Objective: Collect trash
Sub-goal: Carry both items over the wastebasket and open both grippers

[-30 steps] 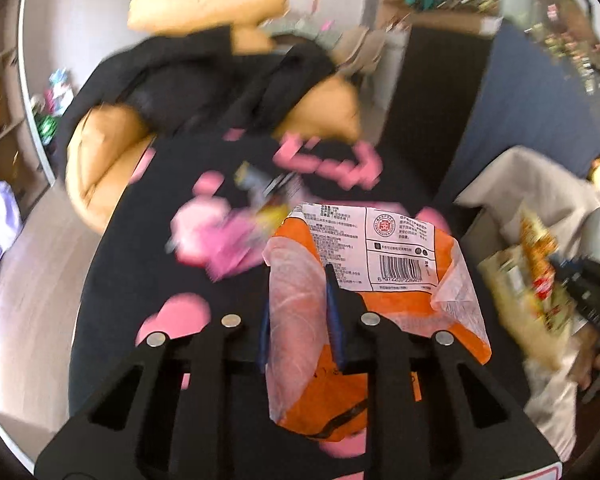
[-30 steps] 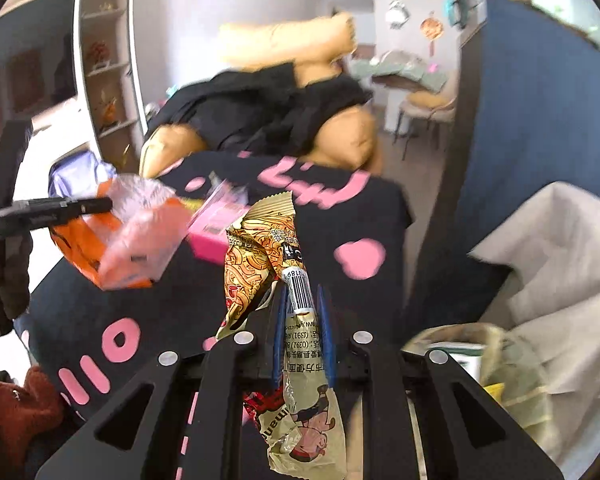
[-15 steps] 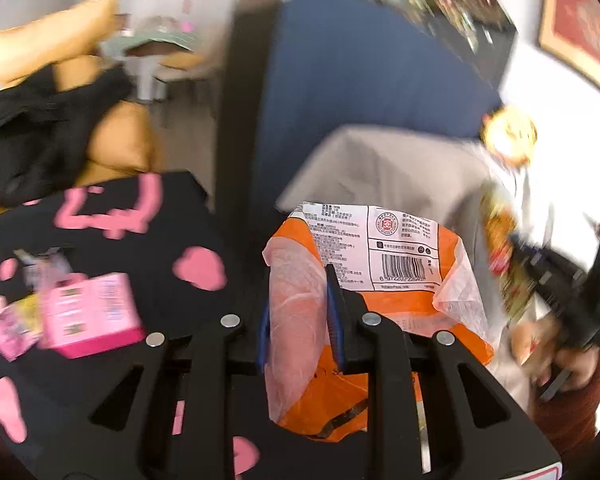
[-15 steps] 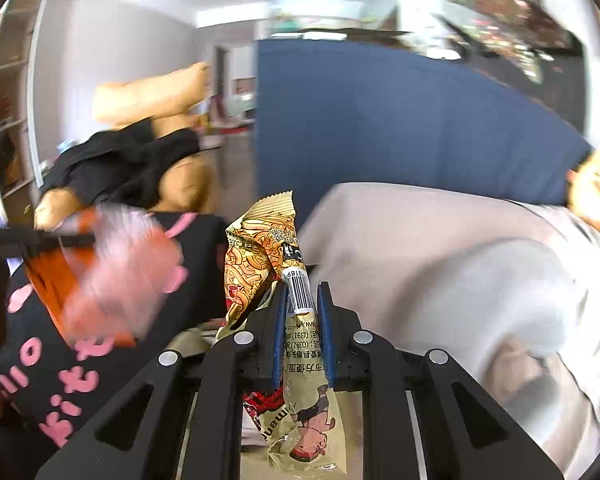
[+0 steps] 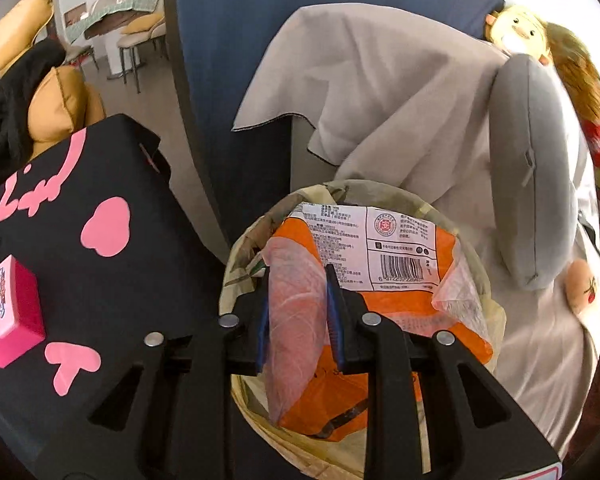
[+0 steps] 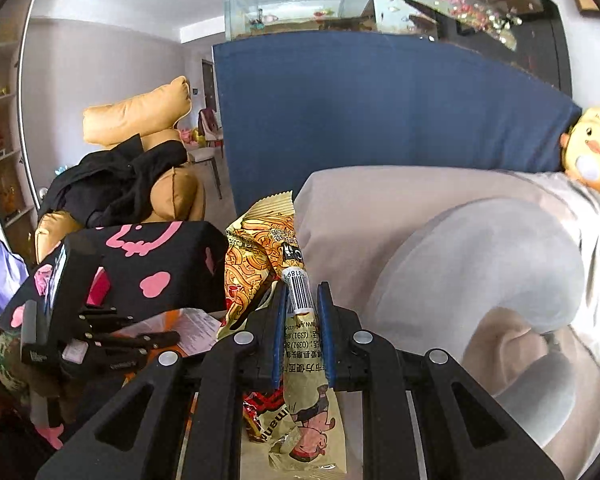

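Over the bin (image 5: 480, 280) our left tongs (image 5: 296, 300) clench an orange wrapper (image 5: 400, 304) bearing a barcode label; our right tongs (image 6: 302, 312) clench a yellow noodle packet (image 6: 260, 256), barcode showing, near the desk (image 5: 100, 280).

Black gripper (image 5: 296, 280), blue pads (image 5: 333, 300), silver screws, camouflage sleeve (image 6: 4, 356)

Bin (image 5: 485, 300) interior behind orange wrapper (image 5: 400, 312); pink box (image 5: 12, 316) cut by left edge.

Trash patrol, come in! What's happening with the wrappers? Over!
Left gripper clamps orange plastic wrapper above round bag-lined bin. Right gripper clamps yellow noodle wrapper. Nothing blocking.
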Demonstrator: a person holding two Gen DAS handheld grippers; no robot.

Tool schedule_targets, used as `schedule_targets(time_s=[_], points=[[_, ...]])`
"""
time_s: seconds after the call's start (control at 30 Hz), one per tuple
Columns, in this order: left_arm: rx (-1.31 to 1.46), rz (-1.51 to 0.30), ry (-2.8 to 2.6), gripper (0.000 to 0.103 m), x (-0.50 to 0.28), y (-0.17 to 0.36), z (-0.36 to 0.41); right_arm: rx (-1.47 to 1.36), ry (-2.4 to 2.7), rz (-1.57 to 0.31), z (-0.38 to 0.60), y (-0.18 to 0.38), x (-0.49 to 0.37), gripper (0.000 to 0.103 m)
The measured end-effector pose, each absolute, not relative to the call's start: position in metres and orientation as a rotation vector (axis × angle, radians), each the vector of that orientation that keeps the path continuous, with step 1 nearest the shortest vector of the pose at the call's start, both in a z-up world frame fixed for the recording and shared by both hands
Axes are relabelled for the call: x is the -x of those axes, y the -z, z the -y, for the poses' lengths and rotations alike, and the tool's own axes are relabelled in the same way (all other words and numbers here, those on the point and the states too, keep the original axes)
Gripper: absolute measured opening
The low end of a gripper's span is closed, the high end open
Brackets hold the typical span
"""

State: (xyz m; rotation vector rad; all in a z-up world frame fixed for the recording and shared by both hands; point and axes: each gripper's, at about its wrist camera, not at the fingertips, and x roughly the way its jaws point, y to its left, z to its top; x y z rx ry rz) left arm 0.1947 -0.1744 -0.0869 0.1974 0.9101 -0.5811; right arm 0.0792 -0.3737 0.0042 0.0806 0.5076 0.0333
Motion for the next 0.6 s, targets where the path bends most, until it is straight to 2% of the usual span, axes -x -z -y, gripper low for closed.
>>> schedule_targets(time_s=[0.23,0.43,0.6], points=[[-0.095,-0.919,0.659,0.050,-0.196,0.073,0.163,-0.084,-0.120,-0.547,0.346,0.004,-0.100,0.016],[0.027,-0.823,0.611,0.059,-0.194,0.036,0.107,-0.047,-0.231,-0.628,0.298,0.029,-0.125,0.016],[0.131,-0.813,0.530,0.059,-0.197,0.029,0.055,-0.025,-0.375,-0.741,0.254,0.061,-0.145,0.016]])
